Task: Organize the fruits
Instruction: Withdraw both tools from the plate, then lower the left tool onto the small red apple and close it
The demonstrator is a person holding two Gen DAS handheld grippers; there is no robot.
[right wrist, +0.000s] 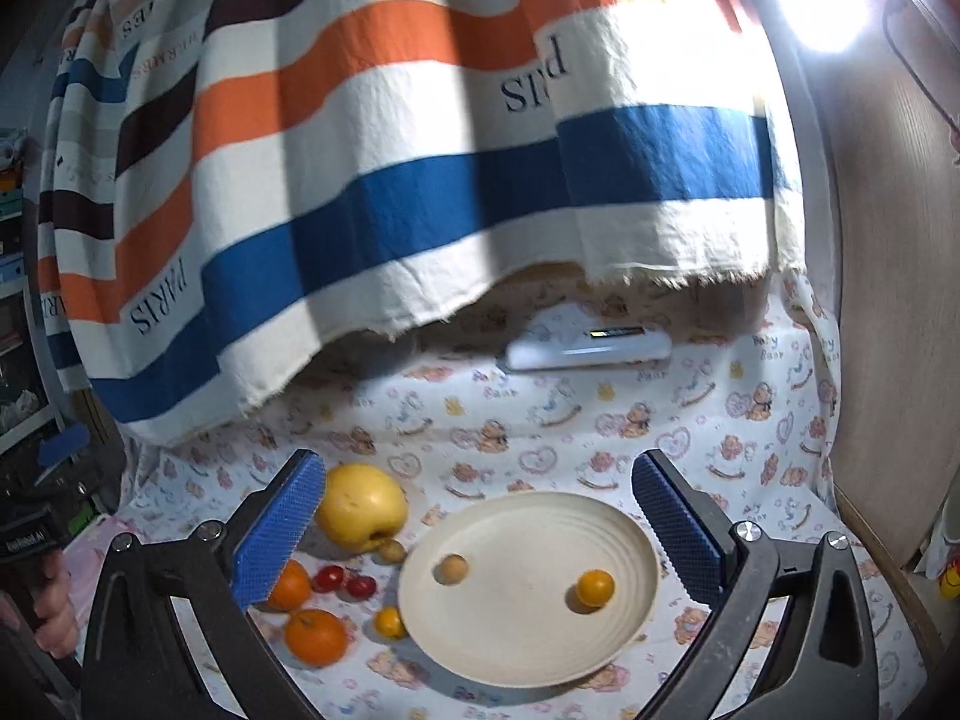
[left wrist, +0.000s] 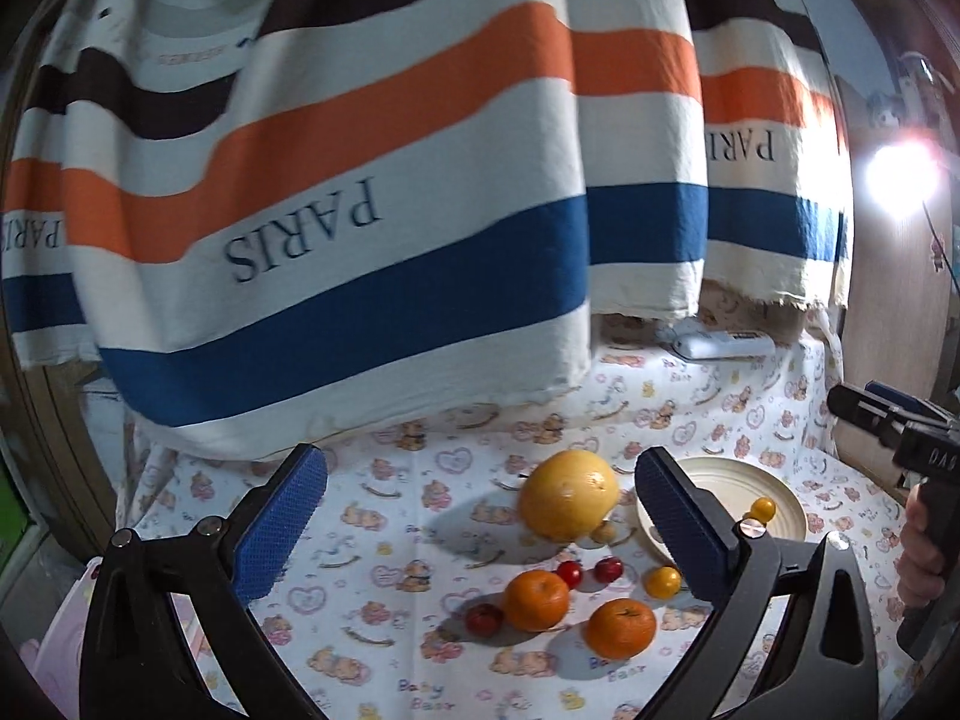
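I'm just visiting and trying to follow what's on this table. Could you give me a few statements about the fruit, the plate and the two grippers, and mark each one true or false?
1. The cream plate holds two small round fruits. True: a yellow-orange one and a tan one.
2. Both oranges lie on the plate. False: the two oranges lie on the printed cloth beside it.
3. The left gripper is shut on a fruit. False: it is open and holds nothing.
4. The right gripper is open and empty. True.
5. The big yellow fruit lies off the plate. True.
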